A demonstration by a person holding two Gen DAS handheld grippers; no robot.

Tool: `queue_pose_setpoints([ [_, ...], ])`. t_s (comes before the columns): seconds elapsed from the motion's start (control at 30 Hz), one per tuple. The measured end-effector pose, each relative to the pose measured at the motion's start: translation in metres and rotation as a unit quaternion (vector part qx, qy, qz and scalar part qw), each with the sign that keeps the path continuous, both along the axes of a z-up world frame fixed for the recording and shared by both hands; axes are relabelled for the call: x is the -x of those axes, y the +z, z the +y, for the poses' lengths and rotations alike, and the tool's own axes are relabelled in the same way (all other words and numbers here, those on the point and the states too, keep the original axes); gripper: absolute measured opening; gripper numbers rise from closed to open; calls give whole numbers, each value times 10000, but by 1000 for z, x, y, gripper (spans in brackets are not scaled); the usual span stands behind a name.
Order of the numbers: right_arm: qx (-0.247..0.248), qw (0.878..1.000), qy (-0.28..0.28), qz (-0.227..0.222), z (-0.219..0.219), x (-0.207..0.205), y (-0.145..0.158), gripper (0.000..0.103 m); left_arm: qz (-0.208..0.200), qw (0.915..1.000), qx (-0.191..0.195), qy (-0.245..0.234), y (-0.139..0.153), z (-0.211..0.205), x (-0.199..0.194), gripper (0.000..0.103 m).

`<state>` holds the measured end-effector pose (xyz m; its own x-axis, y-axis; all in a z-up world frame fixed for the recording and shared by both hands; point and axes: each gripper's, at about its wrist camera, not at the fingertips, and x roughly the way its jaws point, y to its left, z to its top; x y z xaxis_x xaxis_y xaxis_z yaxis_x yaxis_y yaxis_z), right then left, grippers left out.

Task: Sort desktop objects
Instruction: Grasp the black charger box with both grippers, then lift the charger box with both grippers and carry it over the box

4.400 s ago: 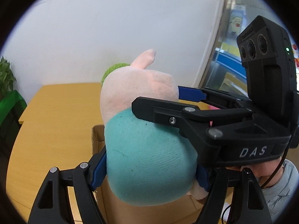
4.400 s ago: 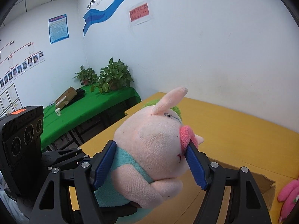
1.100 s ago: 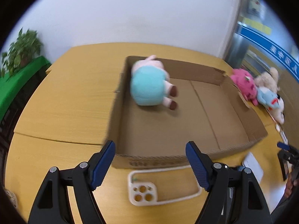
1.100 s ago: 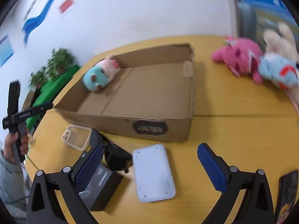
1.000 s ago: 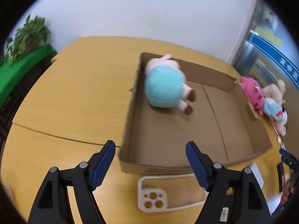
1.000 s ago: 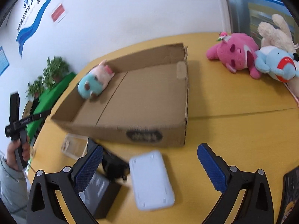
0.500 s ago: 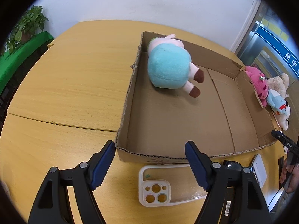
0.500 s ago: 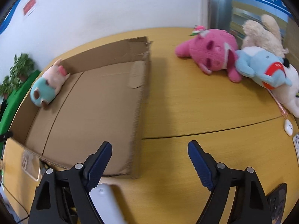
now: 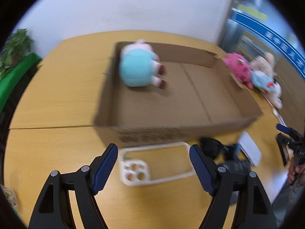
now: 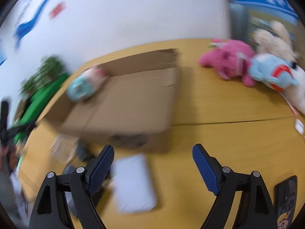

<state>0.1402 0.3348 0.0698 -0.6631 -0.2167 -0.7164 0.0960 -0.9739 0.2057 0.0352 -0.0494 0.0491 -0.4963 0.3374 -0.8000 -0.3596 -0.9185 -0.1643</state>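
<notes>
A pig plush in a teal shirt (image 9: 140,69) lies in the far left corner of the open cardboard box (image 9: 219,122); it also shows in the right wrist view (image 10: 83,86), in the box (image 10: 133,103). My left gripper (image 9: 153,167) is open and empty, above a clear phone case (image 9: 152,164) on the table in front of the box. My right gripper (image 10: 152,169) is open and empty, above a white power bank (image 10: 133,183). A pink plush (image 10: 226,61), a blue plush (image 10: 270,74) and a cream plush (image 10: 274,36) lie at the right.
A black item (image 9: 211,148) and the white power bank (image 9: 247,148) lie in front of the box. A dark phone case (image 10: 286,200) lies at the right front. A small white object (image 10: 298,126) sits near the right edge. Green table and plants stand at the left.
Both grippers have moved back and swung toward the items in front of the box; both views are blurred by motion. The pig plush stays in the box.
</notes>
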Motion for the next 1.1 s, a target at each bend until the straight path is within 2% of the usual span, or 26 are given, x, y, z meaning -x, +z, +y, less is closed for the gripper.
queue_pose_setpoints([
  [0.1, 57, 9941, 1075, -167, -47, -25, -16, 96, -427, 9970, -343, -544, -20, 28, -15, 78],
  [0.17, 13, 9882, 1482, -376, -74, -35, -33, 96, -664, 9929, -418, -889, -40, 50, -24, 78],
  [0.3, -143, 9848, 1561, -754, -109, -36, -71, 96, -1137, 9833, -796, -1175, -73, 74, -30, 78],
  [0.43, -223, 9880, 1385, -650, -121, -27, -80, 96, -1391, 9739, -1164, -1365, -92, 90, -34, 78],
  [0.5, -54, 9857, 1578, -593, -126, -25, -83, 96, -1472, 9679, -1383, -1495, -98, 95, -36, 80],
  [0.57, 97, 9819, 1812, -545, -129, -25, -85, 101, -1427, 9713, -1219, -1462, -101, 100, -41, 79],
  [0.73, -317, 9852, 1602, -515, -122, -25, -87, 99, -1548, 9664, -1547, -1347, -106, 91, -39, 77],
  [0.83, -733, 9823, 1663, -462, -138, -24, -92, 92, -1408, 9696, -1432, -1397, -104, 100, -45, 76],
  [0.9, -1240, 9777, 1650, -386, -152, -27, -96, 93, -1368, 9712, -1387, -1372, -101, 97, -49, 76],
  [0.97, -1179, 9786, 1645, -362, -154, -29, -95, 90, -1315, 9733, -1384, -1272, -97, 90, -52, 73],
  [1.03, -1127, 9797, 1628, -317, -155, -31, -90, 83, -1170, 9765, -1300, -1256, -90, 88, -56, 71],
  [1.1, -1181, 9794, 1628, -189, -156, -31, -83, 82, -945, 9799, -1242, -1247, -76, 90, -60, 71],
])
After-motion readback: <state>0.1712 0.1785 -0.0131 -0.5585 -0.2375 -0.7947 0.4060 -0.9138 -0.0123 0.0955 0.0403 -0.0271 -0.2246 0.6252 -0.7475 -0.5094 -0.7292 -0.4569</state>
